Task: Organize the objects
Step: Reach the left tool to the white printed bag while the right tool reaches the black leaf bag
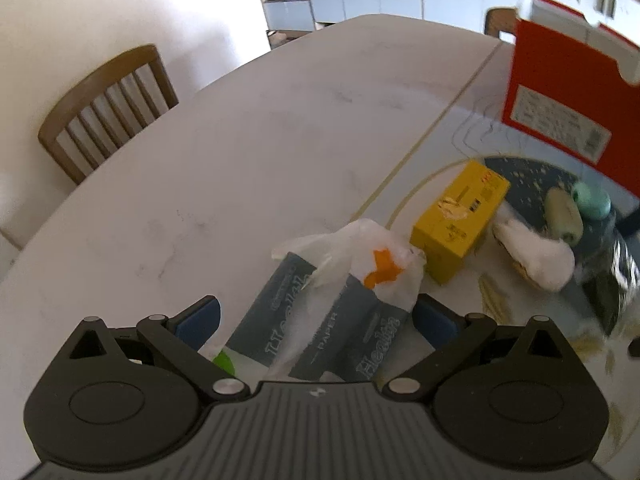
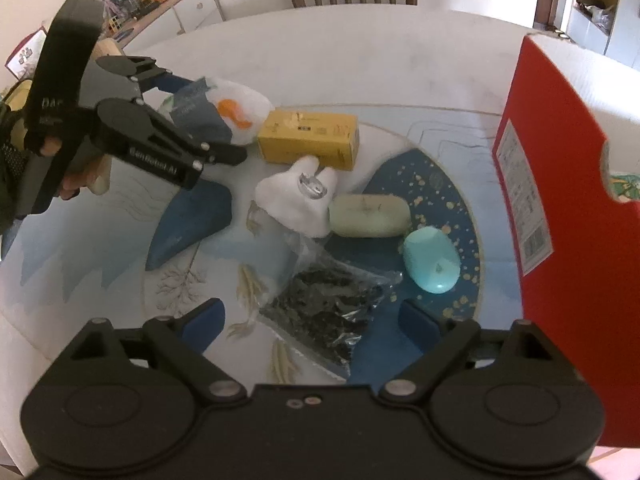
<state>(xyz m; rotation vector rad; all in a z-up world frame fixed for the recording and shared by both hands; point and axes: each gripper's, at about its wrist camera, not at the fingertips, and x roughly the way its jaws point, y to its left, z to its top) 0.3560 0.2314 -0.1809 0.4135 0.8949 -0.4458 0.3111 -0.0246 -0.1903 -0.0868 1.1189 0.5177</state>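
Nearest in the right wrist view, the right hand-held gripper [image 2: 310, 322] hangs with its blue pads spread wide on either side of a clear crinkled bag of dark bits [image 2: 332, 300], lower middle of the frame, not pressing it; probably lined up to lift it. Just beyond lie a mint-green oval soap [image 2: 431, 260], a pale green soap bar [image 2: 370, 216] and a white soft pouch with a clear window [image 2: 298, 200], clustered on the blue patterned mat of the table [image 2: 360, 44], likely waiting for the red cardboard box [image 2: 560, 208] at the right edge. A yellow rectangular carton [image 2: 308, 142] sits behind them.

In the left wrist view, the left hand-held gripper [image 1: 316, 322], also spread, straddles a plastic-wrapped grey tissue pack [image 1: 320, 320] without clamping it. The box's opening is cut off, and the bag's contents are unclear.
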